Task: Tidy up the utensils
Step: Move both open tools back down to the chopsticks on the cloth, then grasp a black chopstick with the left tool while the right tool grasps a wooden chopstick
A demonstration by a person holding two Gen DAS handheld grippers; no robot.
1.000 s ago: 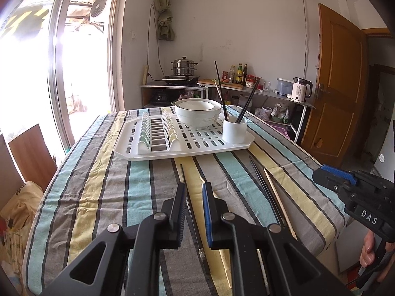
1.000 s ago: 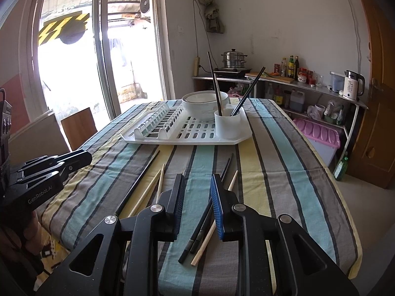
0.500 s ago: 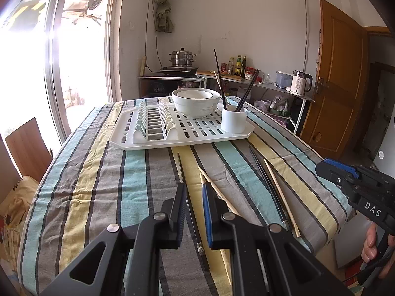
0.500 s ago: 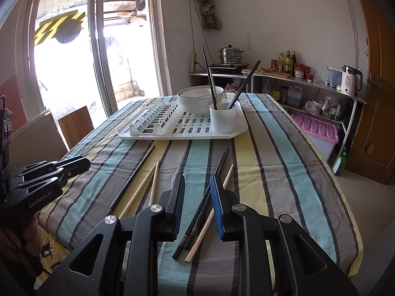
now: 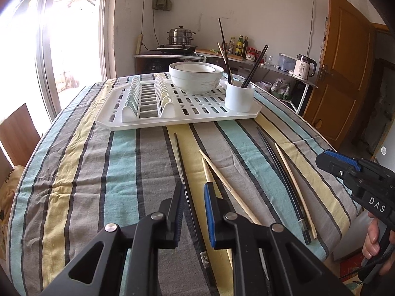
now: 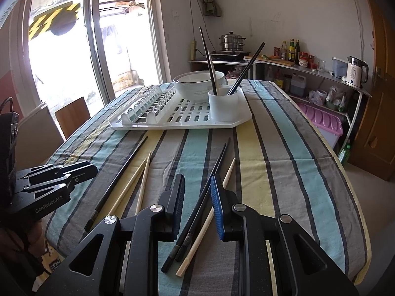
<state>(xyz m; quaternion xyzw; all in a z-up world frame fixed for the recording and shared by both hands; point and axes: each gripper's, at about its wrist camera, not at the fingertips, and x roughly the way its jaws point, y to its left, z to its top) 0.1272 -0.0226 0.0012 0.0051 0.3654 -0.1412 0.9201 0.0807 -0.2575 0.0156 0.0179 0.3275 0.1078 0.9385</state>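
Chopsticks (image 6: 197,212): black and pale wooden, loose on cloth | both tools (image 5: 193,192) (image 6: 197,185) spread

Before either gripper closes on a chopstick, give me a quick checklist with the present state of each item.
1. Left gripper open, nothing held: ok.
2. Right gripper open, nothing held: ok.
3. Black chopstick lined up between the left gripper's fingers: ok.
4. Black pair between the right gripper's fingers: ok; touching, cannot tell.
5. White cup upright on the drying rack with room: ok.
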